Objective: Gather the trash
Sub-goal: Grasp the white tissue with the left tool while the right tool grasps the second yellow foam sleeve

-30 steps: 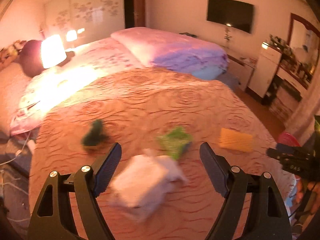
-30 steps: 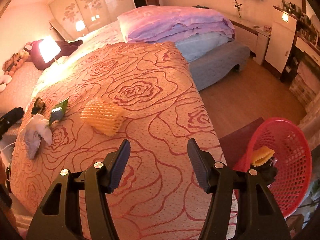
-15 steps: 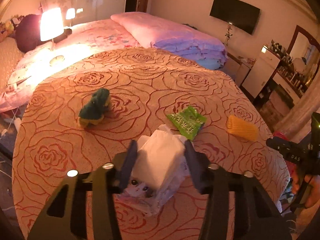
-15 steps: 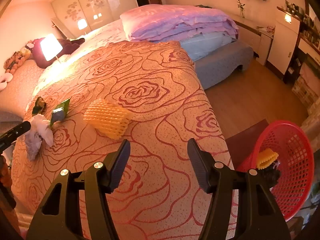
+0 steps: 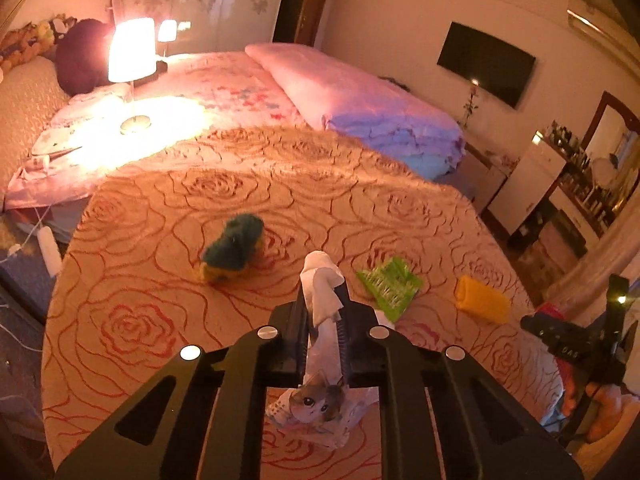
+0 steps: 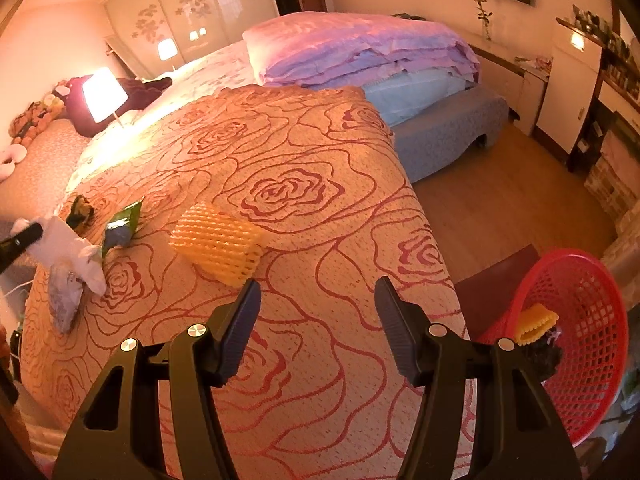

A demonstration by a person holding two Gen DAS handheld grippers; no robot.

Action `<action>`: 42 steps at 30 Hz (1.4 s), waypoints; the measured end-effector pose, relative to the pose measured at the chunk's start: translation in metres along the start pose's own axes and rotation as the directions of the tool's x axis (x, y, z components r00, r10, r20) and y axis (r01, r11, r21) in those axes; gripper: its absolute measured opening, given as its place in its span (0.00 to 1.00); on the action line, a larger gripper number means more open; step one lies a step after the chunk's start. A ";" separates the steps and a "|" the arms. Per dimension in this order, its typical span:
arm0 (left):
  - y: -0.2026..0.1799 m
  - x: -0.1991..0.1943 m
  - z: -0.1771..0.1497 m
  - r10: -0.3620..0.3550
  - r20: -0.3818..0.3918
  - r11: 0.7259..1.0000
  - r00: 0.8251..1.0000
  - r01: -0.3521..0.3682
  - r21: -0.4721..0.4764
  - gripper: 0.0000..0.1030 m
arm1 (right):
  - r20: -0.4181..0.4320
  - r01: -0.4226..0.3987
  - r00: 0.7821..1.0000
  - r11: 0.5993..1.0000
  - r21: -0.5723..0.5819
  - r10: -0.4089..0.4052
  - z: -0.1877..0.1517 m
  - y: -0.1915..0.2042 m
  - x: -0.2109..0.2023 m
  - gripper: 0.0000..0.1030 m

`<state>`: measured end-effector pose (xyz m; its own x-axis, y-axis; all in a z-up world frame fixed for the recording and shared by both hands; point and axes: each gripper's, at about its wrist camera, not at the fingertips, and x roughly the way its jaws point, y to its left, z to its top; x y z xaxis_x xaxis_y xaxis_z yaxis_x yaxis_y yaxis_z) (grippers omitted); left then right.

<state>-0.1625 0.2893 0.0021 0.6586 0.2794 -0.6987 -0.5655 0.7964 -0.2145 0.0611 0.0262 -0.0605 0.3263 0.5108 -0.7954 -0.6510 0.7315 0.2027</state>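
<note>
My left gripper [image 5: 323,302] is shut on a crumpled white tissue pack [image 5: 320,284] with a cartoon print, its lower end hanging onto the rose bedspread [image 5: 160,280]. Beyond it lie a dark green and yellow scrap [image 5: 234,246], a green wrapper [image 5: 390,284] and a yellow foam net [image 5: 482,300]. In the right wrist view my right gripper [image 6: 318,312] stands open and empty above the bedspread [image 6: 320,380], just short of the yellow foam net [image 6: 218,244]. The white tissue pack [image 6: 68,252], held by the left gripper [image 6: 24,236], shows at the far left beside the green wrapper [image 6: 124,224].
A red mesh basket [image 6: 588,320] stands on the floor right of the bed, holding a yellow piece and a dark item. Folded pink and blue quilts [image 6: 360,52] lie at the bed's far end. A lit lamp [image 5: 132,50] stands on the bed's left side.
My left gripper has moved forward over the white tissue pack and shut on it, squeezing it narrow. The right gripper has kept still.
</note>
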 end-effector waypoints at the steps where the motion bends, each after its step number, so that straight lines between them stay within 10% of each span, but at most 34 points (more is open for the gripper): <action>1: -0.003 -0.004 0.002 -0.003 0.011 1.000 1.000 0.003 0.003 0.11 | 0.001 -0.001 1.000 1.000 -0.003 0.001 0.001 0.001 0.000 0.56; 42: -0.062 -0.034 0.019 -0.148 0.111 0.986 0.983 0.138 0.094 0.11 | -0.031 -0.154 0.988 0.949 -0.275 0.152 0.033 0.078 0.024 0.55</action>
<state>-0.1403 0.2411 0.0519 0.7861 0.2161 -0.5791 -0.4202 0.8740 -0.2442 0.0409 0.1100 -0.0447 0.2025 0.6018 -0.7726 -0.8566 0.4912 0.1580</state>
